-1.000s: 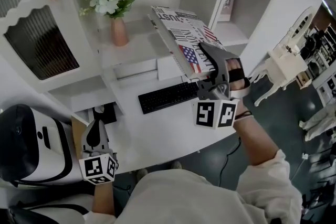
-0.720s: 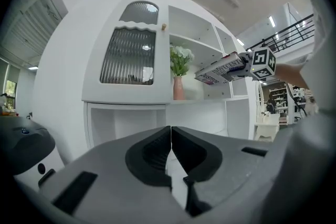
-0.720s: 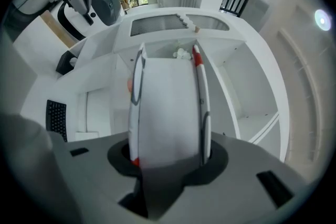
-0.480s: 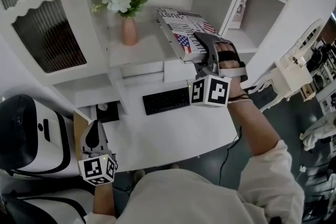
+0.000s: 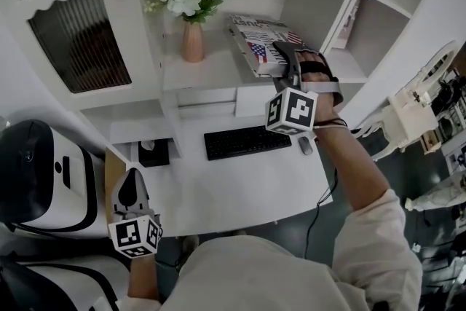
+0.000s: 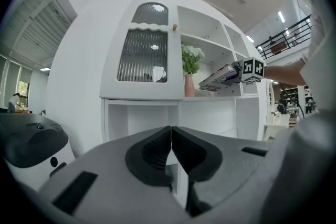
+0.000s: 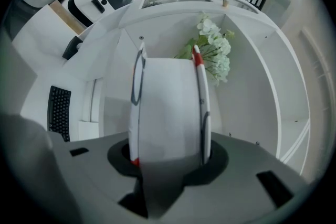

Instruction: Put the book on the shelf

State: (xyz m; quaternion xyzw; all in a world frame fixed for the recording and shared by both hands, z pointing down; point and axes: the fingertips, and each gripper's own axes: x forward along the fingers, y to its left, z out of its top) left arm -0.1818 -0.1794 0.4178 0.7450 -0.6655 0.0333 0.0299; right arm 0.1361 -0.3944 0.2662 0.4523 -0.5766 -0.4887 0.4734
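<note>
Right gripper (image 5: 282,63) clamps the book (image 5: 256,40) at the shelf (image 5: 211,71); best lowered flat, clear of the vase (image 5: 192,42) (left gripper (image 6: 170,152) idle, jaws together).

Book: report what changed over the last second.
The right gripper, shut on the book, carried it deeper over the shelf, toward the vase. No grip changed. The left gripper stayed low and shut; vase and keyboard unmoved.
</note>
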